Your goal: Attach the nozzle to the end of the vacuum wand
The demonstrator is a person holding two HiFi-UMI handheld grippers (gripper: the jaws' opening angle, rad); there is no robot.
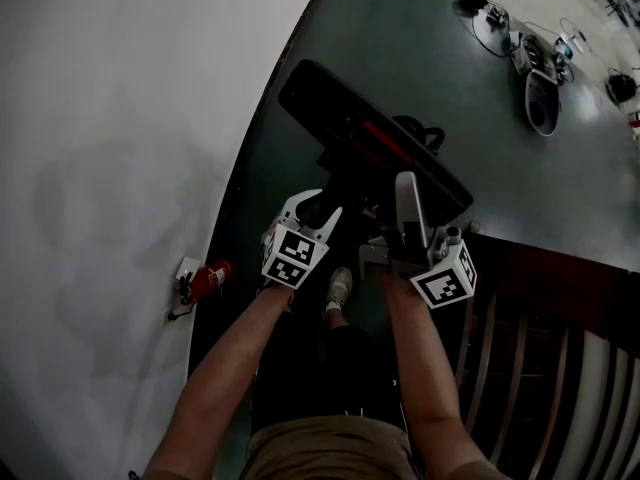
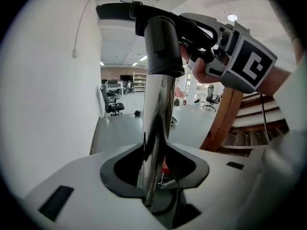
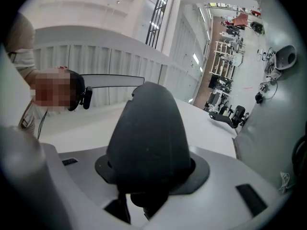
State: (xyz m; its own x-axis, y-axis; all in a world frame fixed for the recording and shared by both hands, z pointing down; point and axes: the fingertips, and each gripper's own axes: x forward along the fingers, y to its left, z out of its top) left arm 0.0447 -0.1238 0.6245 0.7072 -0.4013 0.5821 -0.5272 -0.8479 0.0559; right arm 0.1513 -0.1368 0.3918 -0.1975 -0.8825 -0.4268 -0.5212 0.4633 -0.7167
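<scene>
While the left gripper (image 2: pixel 154 176) clamps the shiny wand (image 2: pixel 156 123), which runs straight ahead from its jaws, the right gripper (image 3: pixel 148 176), closed on the black nozzle (image 3: pixel 148 138) at the wand's far tip, is better placed to press it home along that line.

In the left gripper view, the lower end of the vacuum wand (image 2: pixel 156 119) is hidden inside the left gripper (image 2: pixel 152 178). In the right gripper view, the nozzle (image 3: pixel 146 138) covers the pads of the right gripper (image 3: pixel 148 181). Floor items (image 1: pixel 543 98) at the head view's upper right are too small to identify.
</scene>
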